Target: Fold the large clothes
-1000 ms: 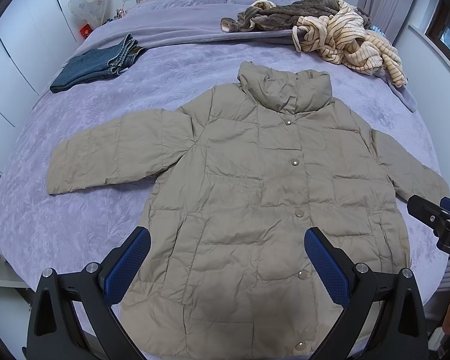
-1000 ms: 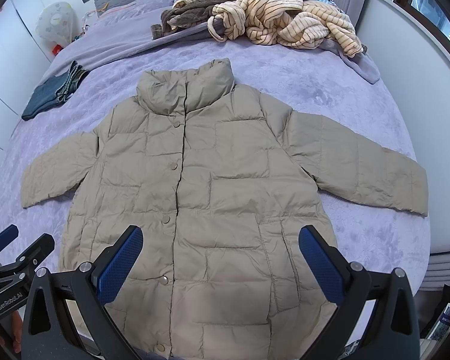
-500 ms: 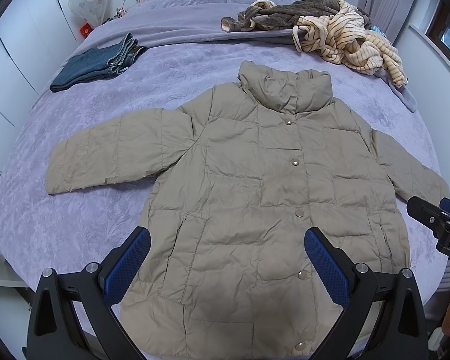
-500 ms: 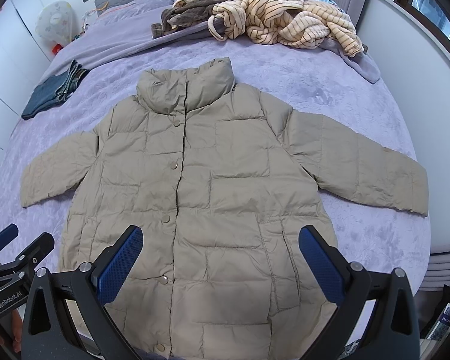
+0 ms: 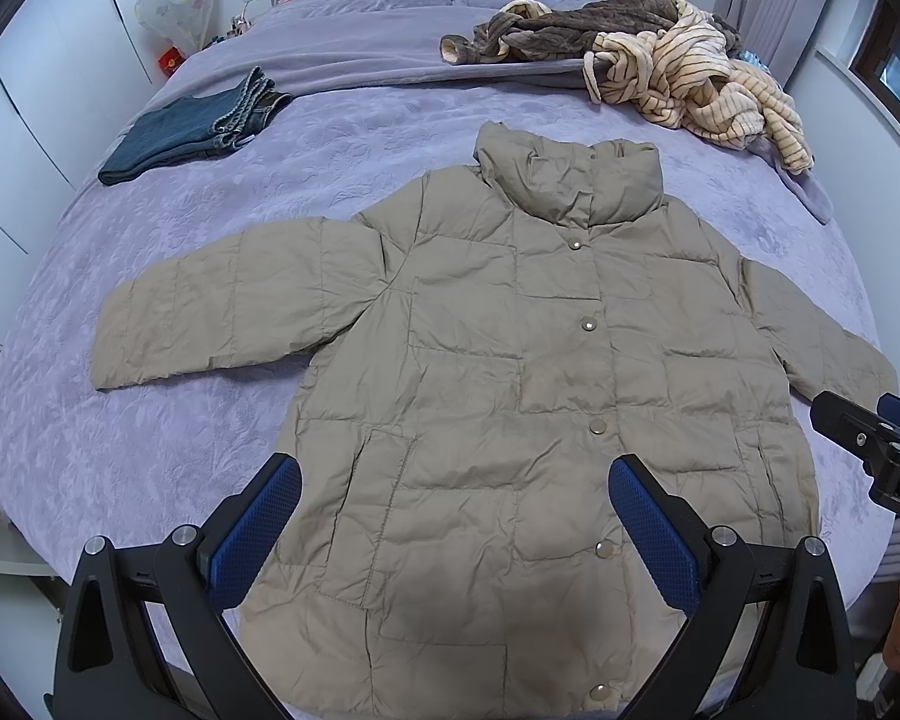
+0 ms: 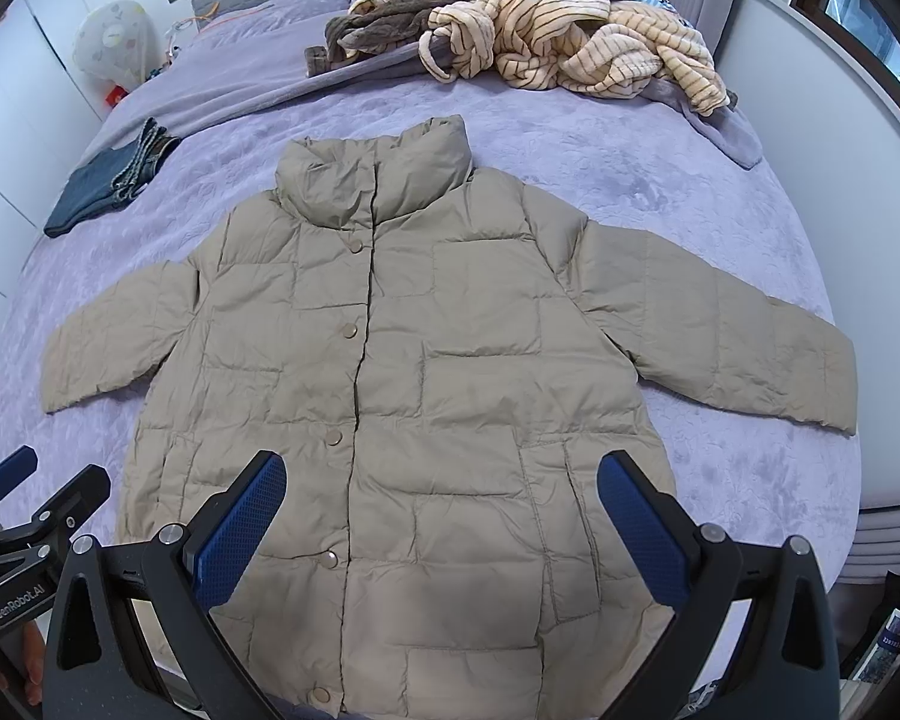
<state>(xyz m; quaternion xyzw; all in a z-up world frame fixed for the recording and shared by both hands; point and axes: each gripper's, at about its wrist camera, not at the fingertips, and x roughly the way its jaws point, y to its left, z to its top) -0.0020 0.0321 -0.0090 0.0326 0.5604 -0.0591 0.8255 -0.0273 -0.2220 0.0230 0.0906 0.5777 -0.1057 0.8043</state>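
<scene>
Jacket [image 5: 510,396]: a large beige quilted jacket lies face up and buttoned on the purple bed [image 5: 150,420], spread flat, both sleeves out to the sides, collar pointing toward the headboard, hem at the near edge of the bed.
Left claw [image 5: 450,534]: hangs over the hem of the jacket, toward its left half; jaws spread wide, holding nothing, not touching the fabric.
Right claw [image 6: 444,528]: hangs over the hem toward the jacket's right half; jaws likewise wide apart and empty.
Claws relative to each other: side by side over the hem; each shows at the edge of the other's view.
Change over the last second: almost none. The jacket lies as it did, sleeves and collar in the same places, and both claws keep their wide stance above the hem with only a slight drift of view.
What that means: the fold has not begun; this looks like a pause to line up before the first grasp.
Likely next step: probably take a sleeve or a side edge and bring it across the jacket's front.
Jeans [image 5: 192,126]: folded, beyond the jacket's left sleeve, well apart from it.
Heap of clothes [image 5: 678,78]: striped cream and brown pieces, beyond the jacket's collar toward the right, not touching it.
Risk: the puffy filling may spring back and undo a loose fold.
</scene>
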